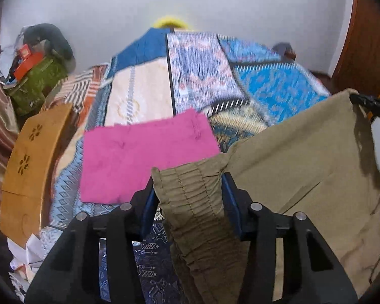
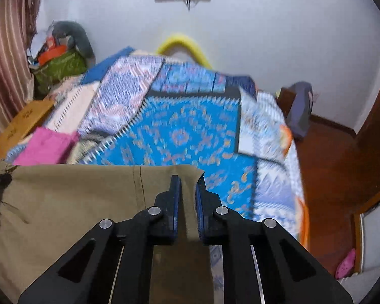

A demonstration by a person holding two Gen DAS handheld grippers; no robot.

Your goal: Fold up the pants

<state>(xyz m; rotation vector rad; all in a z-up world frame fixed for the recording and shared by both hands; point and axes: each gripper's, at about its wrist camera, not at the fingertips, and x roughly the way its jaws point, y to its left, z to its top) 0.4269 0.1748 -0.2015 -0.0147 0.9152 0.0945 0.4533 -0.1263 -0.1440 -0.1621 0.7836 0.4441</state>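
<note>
Left hand-held gripper (image 1: 190, 190) clamped on khaki pants (image 1: 304, 157) at gathered waistband; right hand-held gripper (image 2: 188, 190) clamped on opposite edge. Pink folded garment (image 1: 144, 157) lies on bed (image 1: 266, 83).

A bed covered by a blue, cream and orange patchwork quilt (image 2: 179, 131) carries a folded pink cloth rectangle (image 1: 144, 157) lying flat near its left edge.
</note>
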